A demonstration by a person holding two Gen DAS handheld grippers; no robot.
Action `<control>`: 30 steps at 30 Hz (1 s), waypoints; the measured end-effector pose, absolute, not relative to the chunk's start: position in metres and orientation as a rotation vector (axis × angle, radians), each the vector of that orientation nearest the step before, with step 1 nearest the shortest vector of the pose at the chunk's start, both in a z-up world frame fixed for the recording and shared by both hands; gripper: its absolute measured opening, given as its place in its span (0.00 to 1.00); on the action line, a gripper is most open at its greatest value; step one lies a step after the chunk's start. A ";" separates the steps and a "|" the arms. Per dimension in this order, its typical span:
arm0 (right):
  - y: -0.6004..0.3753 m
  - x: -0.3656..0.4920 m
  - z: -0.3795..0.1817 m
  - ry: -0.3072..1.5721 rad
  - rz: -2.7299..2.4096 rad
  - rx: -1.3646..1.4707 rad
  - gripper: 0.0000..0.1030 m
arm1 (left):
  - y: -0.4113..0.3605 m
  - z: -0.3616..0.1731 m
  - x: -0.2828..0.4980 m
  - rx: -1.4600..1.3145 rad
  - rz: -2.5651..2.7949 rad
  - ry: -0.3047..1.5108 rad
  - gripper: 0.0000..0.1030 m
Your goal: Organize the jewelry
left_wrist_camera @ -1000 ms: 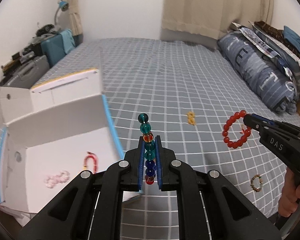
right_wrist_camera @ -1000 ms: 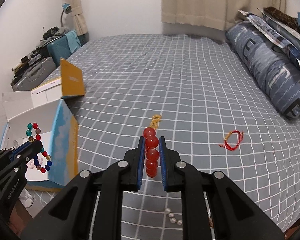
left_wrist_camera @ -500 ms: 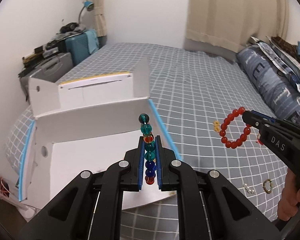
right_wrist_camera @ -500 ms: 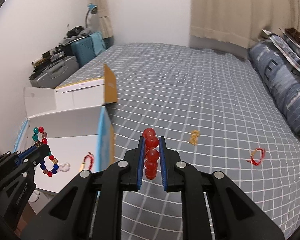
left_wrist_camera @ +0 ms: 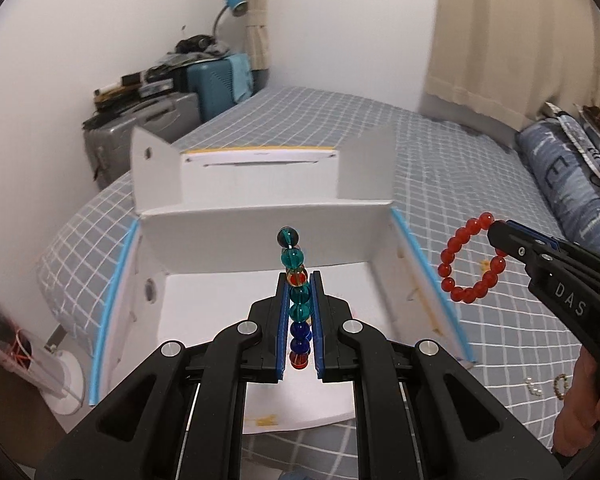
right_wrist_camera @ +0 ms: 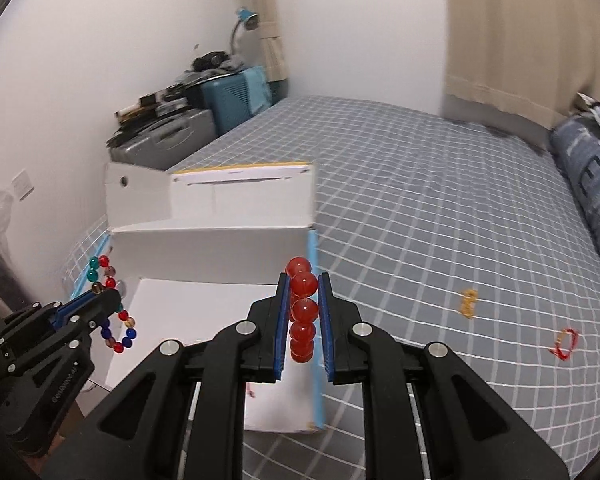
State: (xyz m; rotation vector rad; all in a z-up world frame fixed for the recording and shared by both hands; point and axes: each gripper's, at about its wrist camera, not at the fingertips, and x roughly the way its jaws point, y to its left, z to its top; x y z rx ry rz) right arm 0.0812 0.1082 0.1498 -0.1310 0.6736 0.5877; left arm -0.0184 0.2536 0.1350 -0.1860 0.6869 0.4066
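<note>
While tilted downward, both tools clamp bracelets: left tool (left_wrist_camera: 299, 286) multicolour bracelet (left_wrist_camera: 296, 280), right tool (right_wrist_camera: 303, 286) red bracelet (right_wrist_camera: 302, 312)

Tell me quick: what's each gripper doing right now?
Left gripper: closed on the multicolored bead bracelet.
Right gripper: closed on the red bead bracelet.

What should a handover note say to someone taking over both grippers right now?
Left gripper: shut on the multicoloured bead bracelet, held over the open white box.
Right gripper: shut on the red bead bracelet, at the box's blue-edged right wall, not yet over the inside.
Done: both bracelets lifted off the bed; box contents are mostly hidden.
Left: release both into the box, then collect what lies on the grey checked bedspread: the yellow piece, the red cord bracelet, the small pearls and the beaded ring.
</note>
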 end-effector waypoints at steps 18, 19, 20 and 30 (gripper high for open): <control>0.212 0.087 0.068 0.815 0.663 -0.260 0.13 | 0.321 0.083 -0.019 -0.233 0.505 0.802 0.09; 0.214 0.088 0.065 0.822 0.659 -0.263 0.13 | 0.325 0.078 -0.018 -0.240 0.507 0.816 0.09; 0.216 0.090 0.060 0.832 0.654 -0.267 0.13 | 0.327 0.076 -0.017 -0.245 0.507 0.823 0.09; 0.226 0.097 0.040 0.904 0.613 -0.301 0.13 | 0.340 0.052 -0.008 -0.261 0.519 0.897 0.09</control>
